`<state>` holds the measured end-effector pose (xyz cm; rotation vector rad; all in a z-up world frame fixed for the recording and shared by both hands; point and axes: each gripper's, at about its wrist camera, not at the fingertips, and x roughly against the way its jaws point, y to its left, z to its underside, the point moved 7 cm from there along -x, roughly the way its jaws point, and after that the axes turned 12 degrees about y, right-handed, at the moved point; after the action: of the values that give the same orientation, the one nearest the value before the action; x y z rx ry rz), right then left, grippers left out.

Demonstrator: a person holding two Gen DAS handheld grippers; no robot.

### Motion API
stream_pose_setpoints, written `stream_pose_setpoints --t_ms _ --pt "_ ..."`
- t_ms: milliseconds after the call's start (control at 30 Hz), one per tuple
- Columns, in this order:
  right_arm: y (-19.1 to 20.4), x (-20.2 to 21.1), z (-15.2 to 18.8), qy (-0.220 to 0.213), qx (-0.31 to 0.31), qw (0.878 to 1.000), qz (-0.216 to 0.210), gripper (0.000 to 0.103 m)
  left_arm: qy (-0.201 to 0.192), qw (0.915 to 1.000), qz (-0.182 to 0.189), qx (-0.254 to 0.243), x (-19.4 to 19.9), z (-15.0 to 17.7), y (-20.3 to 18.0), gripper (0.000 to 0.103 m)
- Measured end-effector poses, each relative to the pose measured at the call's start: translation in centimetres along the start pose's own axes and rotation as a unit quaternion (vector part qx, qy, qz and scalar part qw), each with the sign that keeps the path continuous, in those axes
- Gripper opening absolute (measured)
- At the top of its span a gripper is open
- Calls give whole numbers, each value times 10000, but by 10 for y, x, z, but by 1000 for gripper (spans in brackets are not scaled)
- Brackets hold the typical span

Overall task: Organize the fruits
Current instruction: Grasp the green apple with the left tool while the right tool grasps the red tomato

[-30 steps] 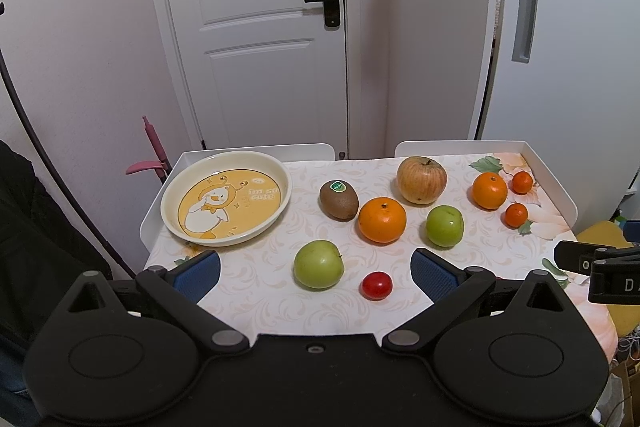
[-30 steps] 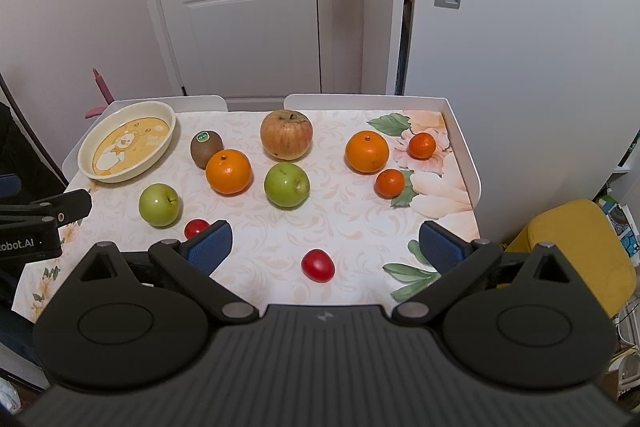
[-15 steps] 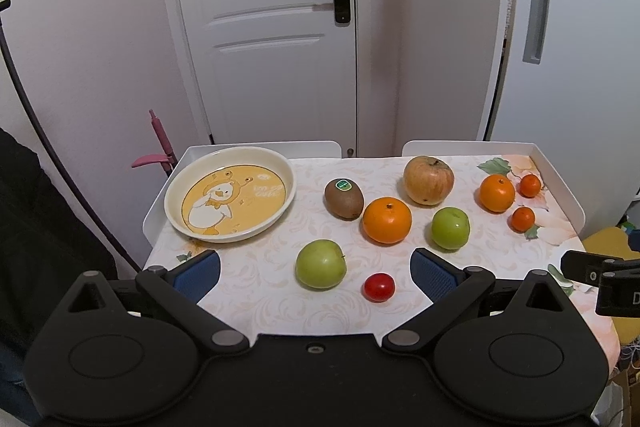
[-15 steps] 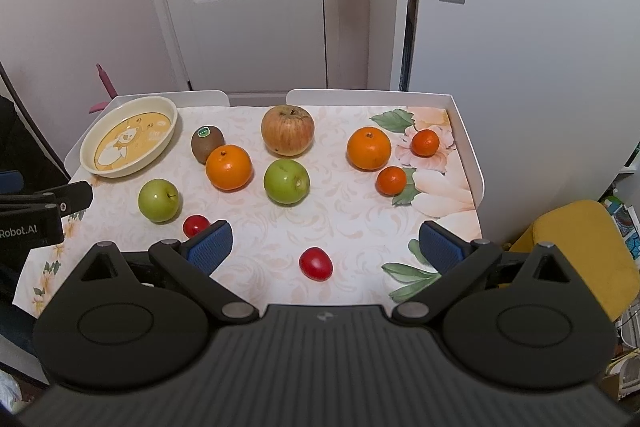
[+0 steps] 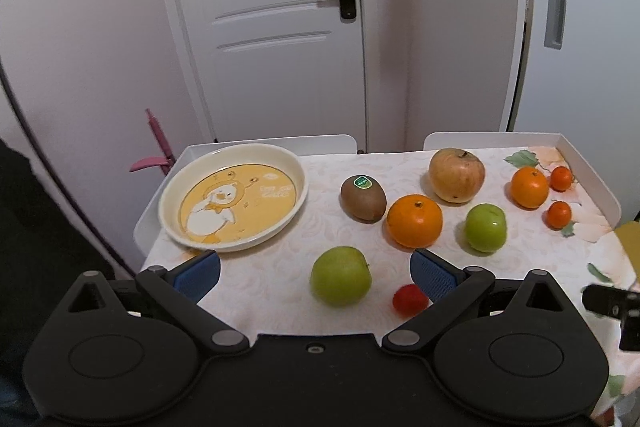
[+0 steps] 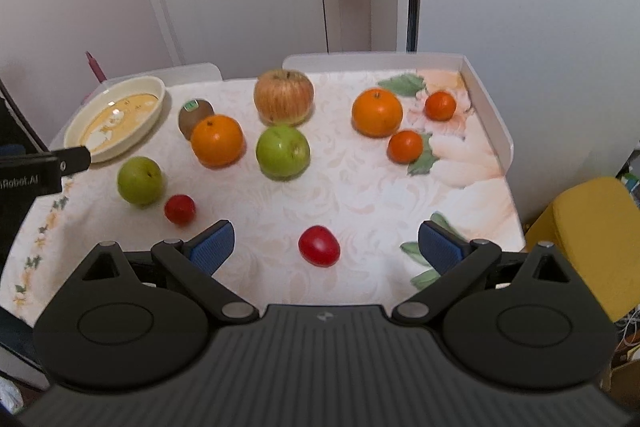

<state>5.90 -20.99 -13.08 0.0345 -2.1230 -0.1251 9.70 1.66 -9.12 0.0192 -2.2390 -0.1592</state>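
I have both tools held above the near edge of the table (image 6: 360, 187), empty. The left gripper (image 5: 316, 273) has its jaws wide apart — a green apple (image 5: 341, 275) sits between them. The right gripper (image 6: 326, 243) is spread too, a red tomato (image 6: 319, 246) between its pads, probably untouched. The plate (image 5: 176, 187) sits far left — the other fruit lies loose to its right.

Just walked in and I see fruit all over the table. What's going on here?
A person holds a two-finger gripper in each hand above the table, sorting fruit. Both the left gripper and the right gripper are open and hold nothing. The yellow dish is empty; the apples, oranges, kiwi and small red fruits lie loose on the tablecloth. The right gripper frames one red fruit.
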Motion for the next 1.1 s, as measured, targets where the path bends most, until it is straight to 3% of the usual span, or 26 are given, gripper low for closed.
stream_pose_setpoints --t_ms 533,867,1100 --pt "12 -68 18 -92 -503 9979 405 103 67 9948 476 -893 -99 17 -6 86" --pt "15 -76 18 -199 -612 9962 587 93 102 9906 771 -1126 -115 17 -15 62" --pt "16 -78 17 -175 -607 9962 606 82 67 9905 814 -1108 -113 20 -14 62"
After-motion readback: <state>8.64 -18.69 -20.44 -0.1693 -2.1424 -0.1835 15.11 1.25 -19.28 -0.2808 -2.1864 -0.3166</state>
